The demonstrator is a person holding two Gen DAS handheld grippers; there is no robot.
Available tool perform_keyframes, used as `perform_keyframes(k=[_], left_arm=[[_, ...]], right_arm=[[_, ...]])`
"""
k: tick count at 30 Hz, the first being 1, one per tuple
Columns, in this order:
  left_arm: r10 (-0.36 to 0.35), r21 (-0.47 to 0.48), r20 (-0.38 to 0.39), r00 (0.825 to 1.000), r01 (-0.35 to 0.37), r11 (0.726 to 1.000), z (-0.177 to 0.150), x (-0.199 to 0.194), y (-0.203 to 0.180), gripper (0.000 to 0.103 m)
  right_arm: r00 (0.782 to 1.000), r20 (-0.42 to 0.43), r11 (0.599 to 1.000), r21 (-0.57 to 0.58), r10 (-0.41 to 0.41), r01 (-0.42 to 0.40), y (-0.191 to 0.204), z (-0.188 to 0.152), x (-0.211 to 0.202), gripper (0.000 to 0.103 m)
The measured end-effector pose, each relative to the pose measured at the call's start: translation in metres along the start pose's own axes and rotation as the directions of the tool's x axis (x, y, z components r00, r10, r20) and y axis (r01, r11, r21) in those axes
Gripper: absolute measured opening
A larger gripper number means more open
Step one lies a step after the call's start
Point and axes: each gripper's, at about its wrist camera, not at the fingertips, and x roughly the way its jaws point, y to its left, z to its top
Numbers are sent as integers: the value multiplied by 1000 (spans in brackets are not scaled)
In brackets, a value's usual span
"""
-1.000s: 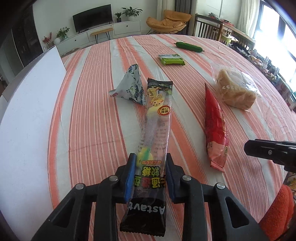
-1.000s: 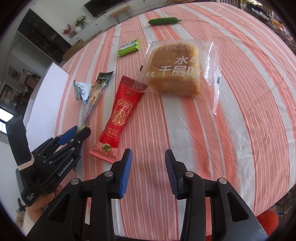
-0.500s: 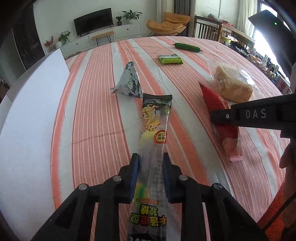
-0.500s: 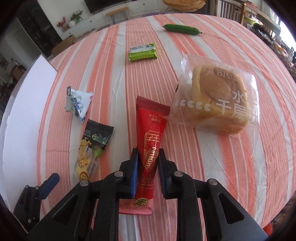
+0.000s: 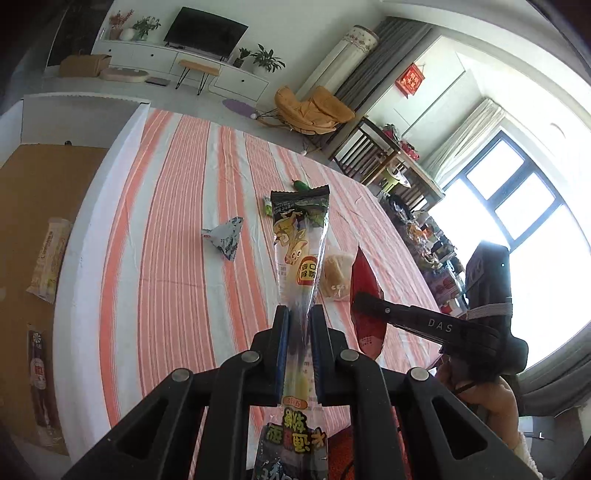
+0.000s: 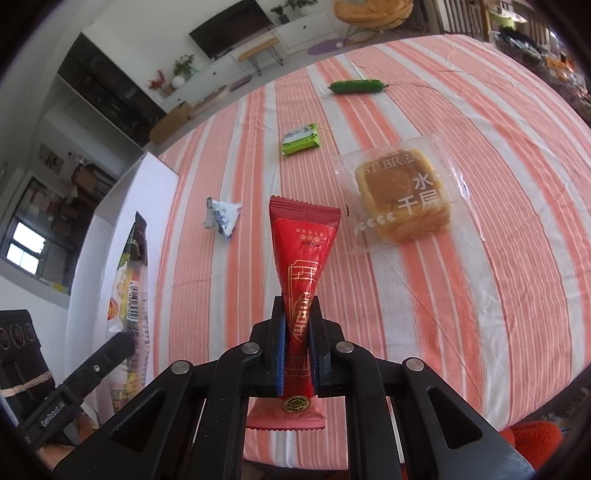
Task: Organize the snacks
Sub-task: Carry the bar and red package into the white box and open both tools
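Both hand-held grippers lifted, tilted up: candy stick [image 5: 300, 254], red packet [image 6: 301, 266] clamped.

A television [image 5: 205, 34] stands upper left over a white cabinet [image 5: 177, 66]; an orange chair [image 5: 314, 110] sits upper centre, a bright window [image 5: 517, 229] right.

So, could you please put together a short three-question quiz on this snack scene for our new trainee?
1. True or false: the left gripper is shut on the gummy candy packet.
2. Fill in: the right gripper holds the ____ snack packet.
3. Which lies nearest the bread package on the striped tablecloth? A) green sausage B) green wafer packet C) blue-white triangular packet

Key: 1 true; 2 red; 3 B.
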Motion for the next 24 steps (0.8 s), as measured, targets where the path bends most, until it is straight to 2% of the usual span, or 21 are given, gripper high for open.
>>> perform_keyframes(k=[3, 5, 7, 10, 13, 15, 16, 17, 19, 21, 22, 24], left_arm=[[16, 19, 117, 993, -19, 1000, 22, -64, 2, 11], [85, 14, 184, 979, -89, 996, 34, -101, 15, 11], [181, -10, 236, 955, -183, 983, 43, -130, 35, 11], [365, -76, 267, 892, -358, 931, 50, -153, 79, 11], [504, -130, 257, 825, -488, 863, 48, -158, 122, 11], [582, -143, 226, 781, -564, 813, 40, -152, 149, 11], [617, -152, 211, 758, -598, 787, 36, -149, 159, 17], [640, -163, 194, 744, -618, 769, 32, -146, 168, 24], [654, -200, 180, 735, -624, 756, 26, -142, 177, 70], [638, -227, 222, 738, -597, 770, 18, -139, 171, 82], [623, -222, 235, 746, -583, 782, 17, -135, 165, 82], [570, -181, 236, 787, -540, 822, 15, -122, 139, 83]], right_arm=[[994, 34, 989, -112, 105, -101, 64, 10, -22, 10], [983, 32, 968, -184, 182, -173, 109, 14, -30, 10], [966, 6, 936, -249, 257, -247, 155, 16, -30, 10], [950, -54, 895, -322, 309, -310, 212, 15, -12, 10], [927, -111, 861, -346, 357, -373, 250, 9, 15, 11], [905, -151, 841, -333, 398, -426, 264, 7, 36, 18], [897, -166, 836, -324, 410, -442, 268, 6, 45, 25], [893, -172, 835, -318, 416, -450, 269, 6, 50, 31], [892, -149, 836, -312, 426, -451, 260, 5, 52, 50], [913, -98, 847, -344, 397, -405, 242, 5, 48, 55], [931, -62, 855, -378, 360, -356, 231, 4, 45, 59], [967, 27, 862, -459, 253, -213, 199, -2, 40, 64]])
